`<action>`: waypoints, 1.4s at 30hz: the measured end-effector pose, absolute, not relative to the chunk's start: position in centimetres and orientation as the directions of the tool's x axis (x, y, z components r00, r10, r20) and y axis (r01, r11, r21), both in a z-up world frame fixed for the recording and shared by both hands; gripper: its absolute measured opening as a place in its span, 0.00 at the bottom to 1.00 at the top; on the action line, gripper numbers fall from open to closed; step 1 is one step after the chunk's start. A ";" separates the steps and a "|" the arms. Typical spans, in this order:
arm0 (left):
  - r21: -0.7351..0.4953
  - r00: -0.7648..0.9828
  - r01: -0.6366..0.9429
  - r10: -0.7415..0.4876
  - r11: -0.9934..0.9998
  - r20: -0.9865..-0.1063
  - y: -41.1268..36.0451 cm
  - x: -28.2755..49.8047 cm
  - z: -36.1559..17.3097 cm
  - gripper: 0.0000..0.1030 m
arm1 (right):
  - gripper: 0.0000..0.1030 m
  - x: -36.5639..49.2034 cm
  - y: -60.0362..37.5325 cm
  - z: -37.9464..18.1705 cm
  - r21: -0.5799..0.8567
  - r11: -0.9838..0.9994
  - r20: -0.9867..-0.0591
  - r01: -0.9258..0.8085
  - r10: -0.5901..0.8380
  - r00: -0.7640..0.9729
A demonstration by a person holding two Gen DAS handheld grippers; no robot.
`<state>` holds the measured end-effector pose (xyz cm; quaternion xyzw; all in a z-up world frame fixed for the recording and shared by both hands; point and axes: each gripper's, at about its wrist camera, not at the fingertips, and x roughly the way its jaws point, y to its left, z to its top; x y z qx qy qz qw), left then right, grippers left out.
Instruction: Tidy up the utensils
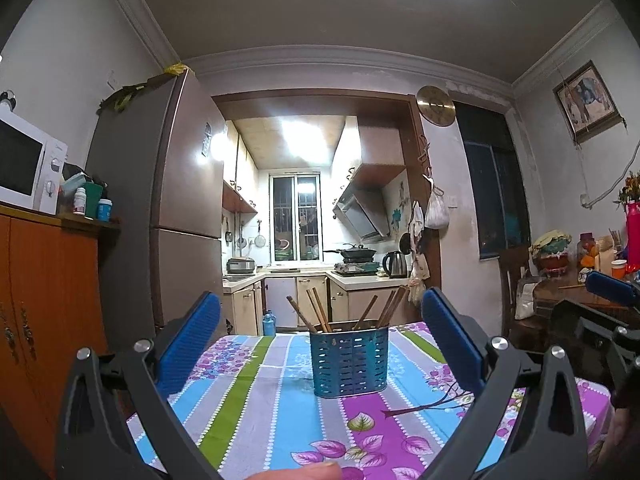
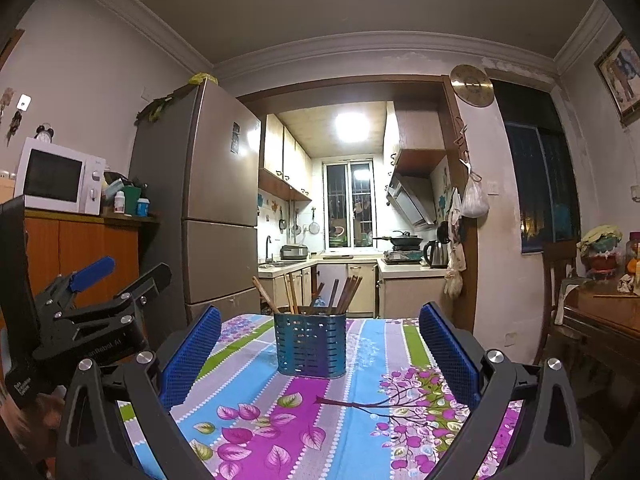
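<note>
Ahead, chopstick-filled blue holder (image 1: 350, 362) on tablecloth (image 1: 260, 400)

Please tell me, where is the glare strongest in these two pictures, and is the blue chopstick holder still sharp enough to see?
Left wrist view: the kitchen ceiling light is blown out, with glare on the fridge; the chopstick holder is sharp. Right wrist view: the same light glares, walls bend from fisheye distortion, and the holder is sharp.
</note>
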<state>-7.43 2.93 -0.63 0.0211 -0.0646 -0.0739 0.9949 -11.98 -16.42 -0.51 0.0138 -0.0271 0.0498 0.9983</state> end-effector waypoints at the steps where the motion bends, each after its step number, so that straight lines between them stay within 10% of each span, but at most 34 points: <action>1: 0.059 0.981 0.140 -0.147 0.988 0.128 2.9 -7.6 -0.9 0.95 | 0.96 -12.2 -16.4 -0.9 0.023 0.995 0.054 -0.098 0.097 0.994; 42: 0.037 0.985 0.173 -0.172 0.984 -0.016 2.7 -5.8 -6.5 0.95 | 0.96 -10.3 -16.4 -7.0 0.034 0.996 -0.018 -0.087 0.088 0.996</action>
